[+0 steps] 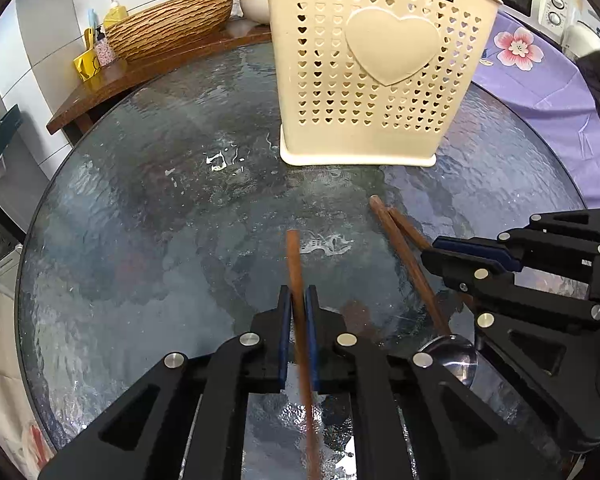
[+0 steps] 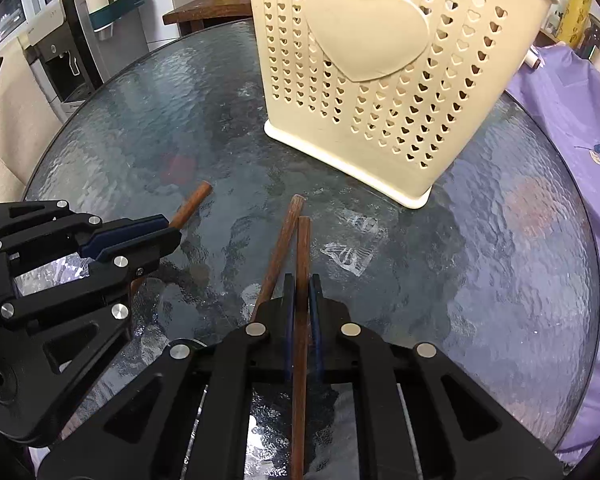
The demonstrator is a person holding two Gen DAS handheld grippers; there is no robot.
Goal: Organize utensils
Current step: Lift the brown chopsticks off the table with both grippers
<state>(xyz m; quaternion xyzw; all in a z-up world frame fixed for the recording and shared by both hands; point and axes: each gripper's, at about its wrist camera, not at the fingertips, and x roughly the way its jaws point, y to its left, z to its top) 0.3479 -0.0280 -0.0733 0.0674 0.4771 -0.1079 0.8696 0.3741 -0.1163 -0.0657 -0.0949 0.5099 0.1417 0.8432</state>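
A cream utensil holder (image 1: 376,76) with heart-shaped holes stands upright on the round glass table (image 1: 140,208); it also shows in the right wrist view (image 2: 384,80). My left gripper (image 1: 299,300) is shut on a brown wooden chopstick (image 1: 295,264) pointing toward the holder. My right gripper (image 2: 301,292) is shut on another chopstick (image 2: 302,264). A third chopstick (image 2: 280,256) lies on the glass just left of it, touching. The right gripper shows in the left wrist view (image 1: 432,250), the left one in the right wrist view (image 2: 172,228). A metal spoon (image 1: 454,354) lies by the left gripper.
A wooden bowl-shaped basin (image 1: 172,24) with bottles sits on a wooden counter (image 1: 100,84) behind the table. A purple flowered cloth (image 1: 540,92) covers the surface to the right. A water dispenser (image 2: 64,44) stands at the far left.
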